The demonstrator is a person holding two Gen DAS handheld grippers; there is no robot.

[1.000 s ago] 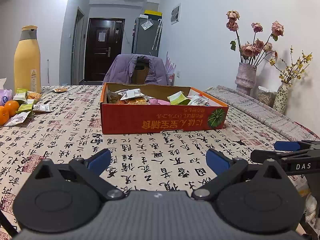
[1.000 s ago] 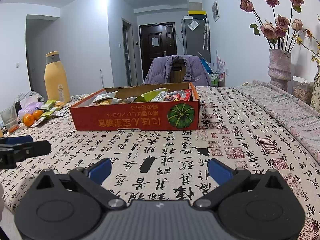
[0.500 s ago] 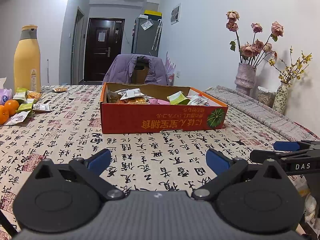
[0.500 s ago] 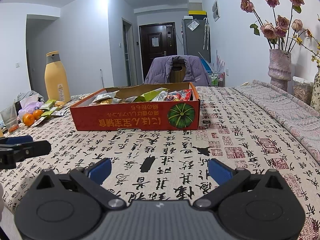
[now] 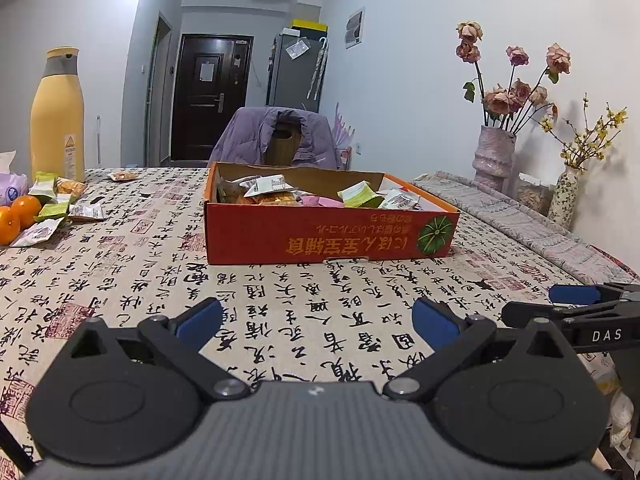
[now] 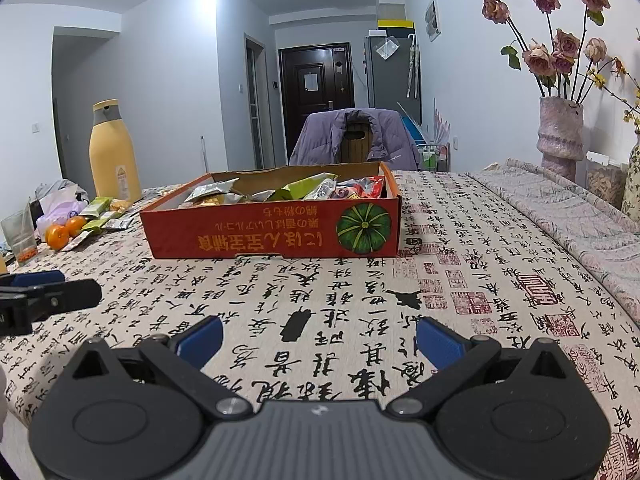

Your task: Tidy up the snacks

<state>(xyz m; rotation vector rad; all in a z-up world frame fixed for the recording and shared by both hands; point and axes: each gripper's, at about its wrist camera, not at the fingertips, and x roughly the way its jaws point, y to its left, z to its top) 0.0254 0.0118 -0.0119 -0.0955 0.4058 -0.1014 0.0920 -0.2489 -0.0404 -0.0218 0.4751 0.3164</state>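
A red cardboard box (image 5: 328, 236) (image 6: 272, 234) stands mid-table with several snack packets (image 5: 266, 186) (image 6: 312, 190) inside. More loose packets (image 5: 60, 208) (image 6: 102, 216) lie at the far left beside oranges (image 5: 18, 216) (image 6: 64, 232). One packet (image 5: 122, 176) lies alone further back. My left gripper (image 5: 316, 318) is open and empty, low over the cloth in front of the box. My right gripper (image 6: 318, 338) is open and empty, to its right. Each shows in the other's view: the right gripper's fingers (image 5: 576, 296) and the left gripper's fingers (image 6: 48, 292).
A tall yellow bottle (image 5: 58, 116) (image 6: 114, 152) stands at the far left. Vases of flowers (image 5: 494, 156) (image 6: 560, 136) stand at the right on a grey runner. A chair with a purple jacket (image 5: 280, 140) is behind the table. A clear cup (image 6: 18, 238) sits at the left edge.
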